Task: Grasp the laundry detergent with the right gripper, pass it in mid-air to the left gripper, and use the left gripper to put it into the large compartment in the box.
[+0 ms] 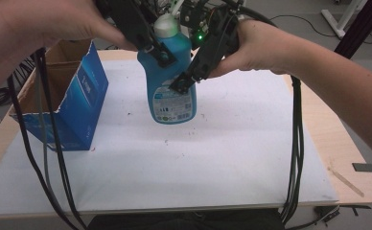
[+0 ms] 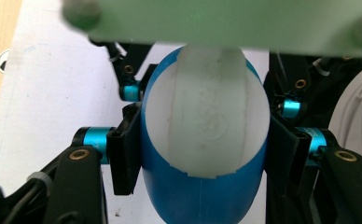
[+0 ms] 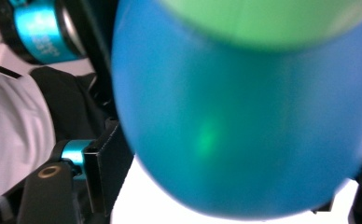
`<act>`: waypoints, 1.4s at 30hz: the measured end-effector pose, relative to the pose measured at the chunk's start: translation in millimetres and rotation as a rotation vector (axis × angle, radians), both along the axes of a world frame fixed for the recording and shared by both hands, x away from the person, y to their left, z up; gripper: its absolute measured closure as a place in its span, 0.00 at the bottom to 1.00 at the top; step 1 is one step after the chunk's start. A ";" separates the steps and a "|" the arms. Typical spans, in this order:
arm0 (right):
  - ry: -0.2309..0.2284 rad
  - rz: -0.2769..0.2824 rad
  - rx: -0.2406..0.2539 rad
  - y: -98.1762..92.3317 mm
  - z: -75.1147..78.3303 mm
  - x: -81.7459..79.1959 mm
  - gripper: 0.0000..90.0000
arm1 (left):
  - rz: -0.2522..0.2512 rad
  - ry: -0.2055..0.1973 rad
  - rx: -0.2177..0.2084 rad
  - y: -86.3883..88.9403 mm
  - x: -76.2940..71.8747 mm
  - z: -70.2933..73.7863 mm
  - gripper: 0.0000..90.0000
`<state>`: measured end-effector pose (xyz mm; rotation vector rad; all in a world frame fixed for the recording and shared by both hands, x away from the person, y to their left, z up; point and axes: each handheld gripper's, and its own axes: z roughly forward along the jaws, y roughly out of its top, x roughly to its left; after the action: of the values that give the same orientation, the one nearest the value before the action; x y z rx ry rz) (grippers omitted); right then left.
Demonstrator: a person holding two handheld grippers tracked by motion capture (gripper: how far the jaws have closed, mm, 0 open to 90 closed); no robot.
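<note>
Up close the blue bottle point(image 3: 244, 121) is blurred, its top and base cut off.

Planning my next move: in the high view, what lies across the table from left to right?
Blue cardboard box → blue bottle held upright at table centre → wooden stick near the right edge.

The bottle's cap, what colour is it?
White; the cap shows best in the left gripper view.

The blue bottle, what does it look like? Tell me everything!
The blue bottle looks like shiny plastic, with a white cap and a printed label low on its front. It stands upright on the white mat, beside an open blue cardboard box. The left tongs squeeze its sides near the top; the right tongs reach its front.
</note>
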<state>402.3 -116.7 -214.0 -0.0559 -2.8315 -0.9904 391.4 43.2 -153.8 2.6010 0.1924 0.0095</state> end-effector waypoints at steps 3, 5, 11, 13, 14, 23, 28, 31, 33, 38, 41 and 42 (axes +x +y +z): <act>0.052 -0.041 0.095 -12.7 14.8 0.7 0.24 | 0.001 -0.009 -0.006 6.3 -2.6 4.6 0.43; 0.055 -0.066 0.126 -20.0 24.8 -1.9 0.16 | 0.013 -0.011 -0.023 11.6 -3.9 7.5 0.43; 0.032 -0.107 0.241 -36.8 55.7 -17.1 0.15 | 0.051 -0.047 -0.024 23.3 -7.7 12.7 0.43; 0.014 -0.128 0.251 -37.7 64.3 -21.5 0.15 | 0.059 -0.045 -0.020 26.7 -7.3 13.9 0.43; 0.005 -0.131 0.255 -37.6 67.6 -22.9 0.15 | 0.066 -0.045 -0.022 28.0 -7.6 14.3 0.43; -0.039 -0.165 0.229 -39.7 63.1 -19.0 0.15 | 0.090 -0.050 0.013 33.7 -6.1 15.6 0.43; -0.032 -0.241 0.198 -51.9 49.4 -3.5 0.15 | 0.132 -0.055 0.027 41.7 -3.5 16.3 0.43; -0.032 -0.275 0.190 -58.5 44.2 3.1 0.15 | 0.165 -0.049 0.032 49.0 0.0 18.3 0.43; -0.040 -0.295 0.170 -62.4 41.1 7.1 0.15 | 0.194 -0.050 0.032 53.0 0.8 19.9 0.43; -0.039 -0.339 0.109 -72.2 29.8 18.2 0.15 | 0.275 -0.056 0.020 68.6 5.3 27.5 0.43; -0.039 -0.356 0.058 -77.0 22.1 23.2 0.15 | 0.329 -0.054 -0.001 79.6 7.2 32.4 0.43; -0.041 -0.363 0.047 -77.9 20.2 24.2 0.15 | 0.343 -0.055 -0.003 83.5 8.0 34.3 0.43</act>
<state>426.5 -194.6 -193.7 -0.5684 -2.8937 -1.1333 399.4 126.6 -119.5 2.5295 0.6141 0.2021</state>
